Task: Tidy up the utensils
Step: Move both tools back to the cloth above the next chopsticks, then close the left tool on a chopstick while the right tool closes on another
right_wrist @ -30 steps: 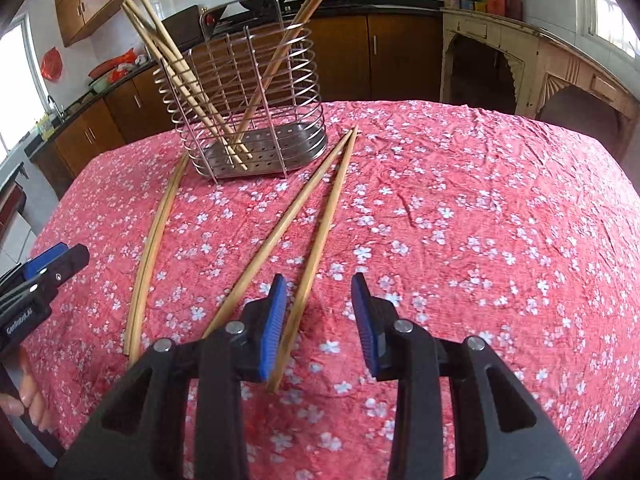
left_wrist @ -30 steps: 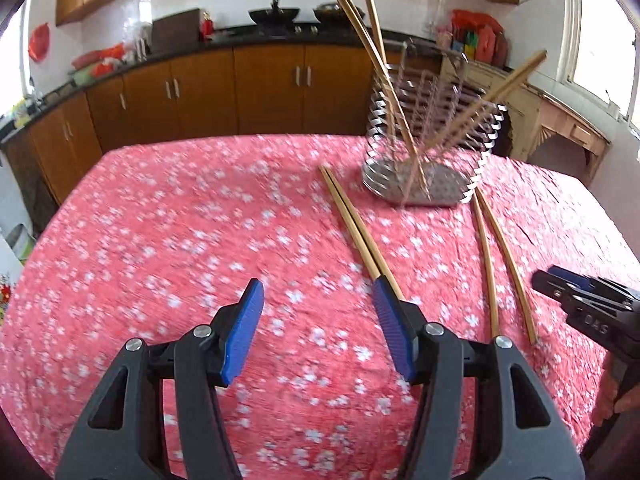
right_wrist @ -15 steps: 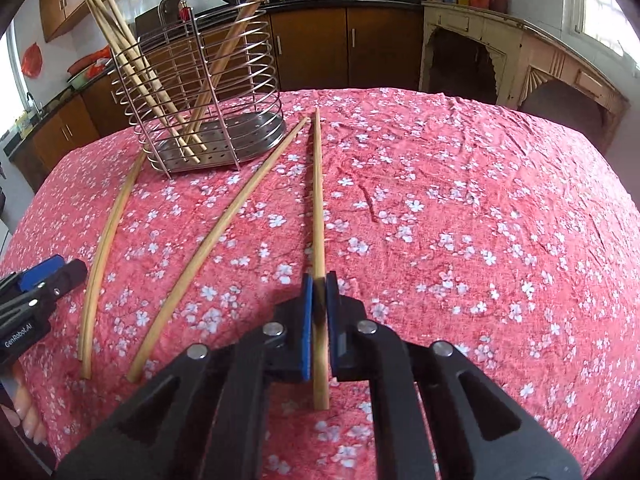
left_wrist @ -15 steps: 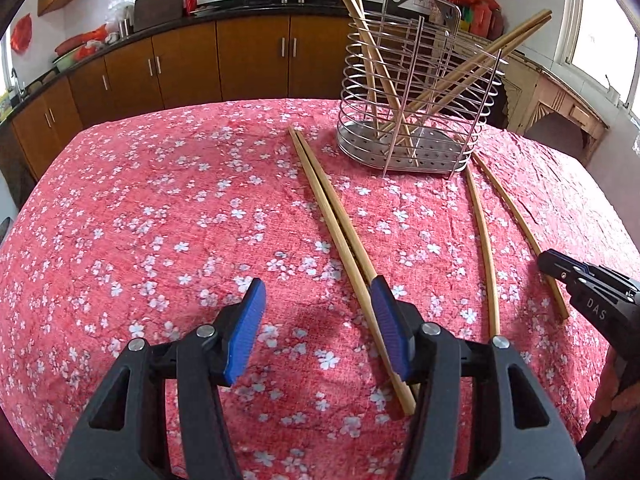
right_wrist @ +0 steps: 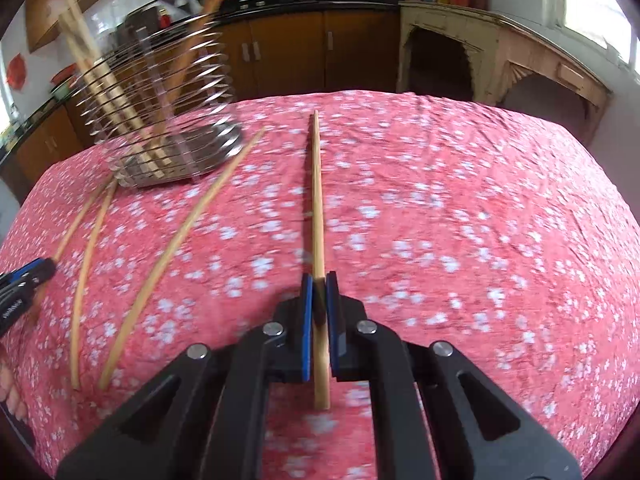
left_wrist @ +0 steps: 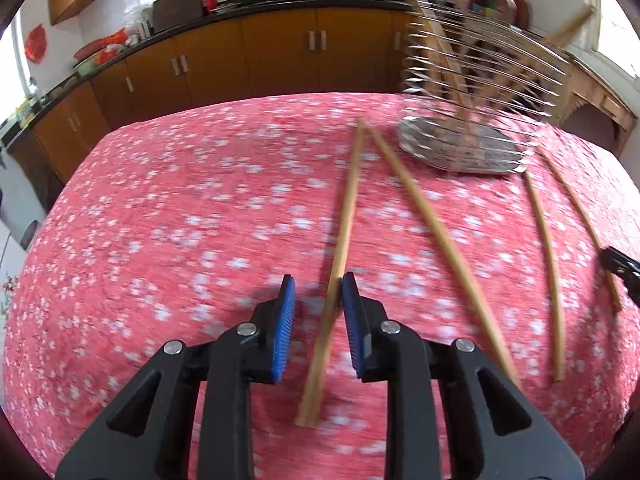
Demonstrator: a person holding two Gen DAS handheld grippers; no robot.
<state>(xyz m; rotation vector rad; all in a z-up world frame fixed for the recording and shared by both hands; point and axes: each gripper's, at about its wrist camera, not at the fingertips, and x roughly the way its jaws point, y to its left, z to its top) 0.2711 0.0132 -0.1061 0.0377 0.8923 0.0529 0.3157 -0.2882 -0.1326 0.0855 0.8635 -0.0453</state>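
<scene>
The left gripper (left_wrist: 316, 292) was wide open beside two chopsticks. Now its jaws are closing around one chopstick (left_wrist: 344, 236); the right pad seems to touch it, though blur hides this. The right gripper (right_wrist: 319, 288) stays clamped on another chopstick (right_wrist: 317, 200). The wire holder (right_wrist: 160, 120) stands at the far end of the red tablecloth (right_wrist: 440, 220).

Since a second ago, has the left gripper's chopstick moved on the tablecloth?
Yes. The chopstick has swung away from its neighbour, near ends apart, far tips still together beside the wire utensil holder.
</scene>
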